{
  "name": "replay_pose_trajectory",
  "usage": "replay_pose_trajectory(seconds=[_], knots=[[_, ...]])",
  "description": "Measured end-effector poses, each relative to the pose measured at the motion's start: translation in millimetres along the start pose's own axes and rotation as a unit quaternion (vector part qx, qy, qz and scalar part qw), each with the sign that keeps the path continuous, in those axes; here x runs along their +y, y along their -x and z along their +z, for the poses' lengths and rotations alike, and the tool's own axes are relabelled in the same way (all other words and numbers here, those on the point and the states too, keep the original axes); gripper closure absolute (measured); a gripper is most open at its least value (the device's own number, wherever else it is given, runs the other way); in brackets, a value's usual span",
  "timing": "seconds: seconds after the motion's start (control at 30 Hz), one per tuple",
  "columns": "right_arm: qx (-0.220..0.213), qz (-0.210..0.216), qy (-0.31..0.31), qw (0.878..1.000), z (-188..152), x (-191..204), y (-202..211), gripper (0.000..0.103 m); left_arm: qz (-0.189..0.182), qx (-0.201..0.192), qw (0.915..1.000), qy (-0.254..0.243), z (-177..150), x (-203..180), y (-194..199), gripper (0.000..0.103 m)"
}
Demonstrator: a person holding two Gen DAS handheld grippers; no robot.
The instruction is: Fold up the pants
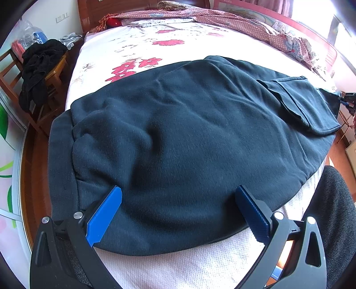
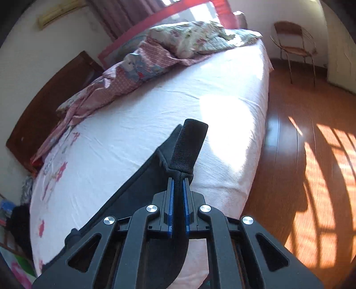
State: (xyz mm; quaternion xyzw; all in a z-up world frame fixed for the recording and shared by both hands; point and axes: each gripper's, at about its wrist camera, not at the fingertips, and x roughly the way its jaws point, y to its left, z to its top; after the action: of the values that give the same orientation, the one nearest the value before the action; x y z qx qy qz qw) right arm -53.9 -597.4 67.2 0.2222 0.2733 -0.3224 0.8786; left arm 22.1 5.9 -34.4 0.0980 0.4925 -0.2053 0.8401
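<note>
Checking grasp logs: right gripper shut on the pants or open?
Shut on them. In the right wrist view the right gripper has both blue pads pressed against a ribbed cuff of the dark pants, no gap visible.

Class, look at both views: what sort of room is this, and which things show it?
Most likely a home bedroom: a bed with a floral sheet, rumpled bedding by the far side, and a wooden headboard.
</note>
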Motion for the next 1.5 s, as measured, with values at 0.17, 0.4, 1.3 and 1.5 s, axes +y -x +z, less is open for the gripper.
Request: replay_pose_trajectory(seconds=[0.17, 0.4, 1.3, 1.5], knots=[[-0.082, 0.042, 0.303, 0.949, -71.7, 160.8, 92.5, 0.096, -0.001, -0.003, 1.0000, 0.000, -0.8, 0.5, 0.2, 0.002], [-0.026, 0.107, 0.586, 0.803, -282.4, 280.3, 94.8, 0.097, -0.010, -0.007, 0.9999, 0.000, -1.8, 2.4, 1.9, 0.002], [0.022, 0.148, 0.555, 0.818, -236.7, 247.6, 97.1, 0.069, -0.048, -0.023, 0.9982, 0.026, -7.0, 37.6, 39.5, 0.002], [0.004, 0.133, 0.621, 0.773, -269.1, 264.1, 85.6, 0.069, -0.036, -0.021, 0.9989, 0.023, -8.4, 33.2, 34.1, 0.002]])
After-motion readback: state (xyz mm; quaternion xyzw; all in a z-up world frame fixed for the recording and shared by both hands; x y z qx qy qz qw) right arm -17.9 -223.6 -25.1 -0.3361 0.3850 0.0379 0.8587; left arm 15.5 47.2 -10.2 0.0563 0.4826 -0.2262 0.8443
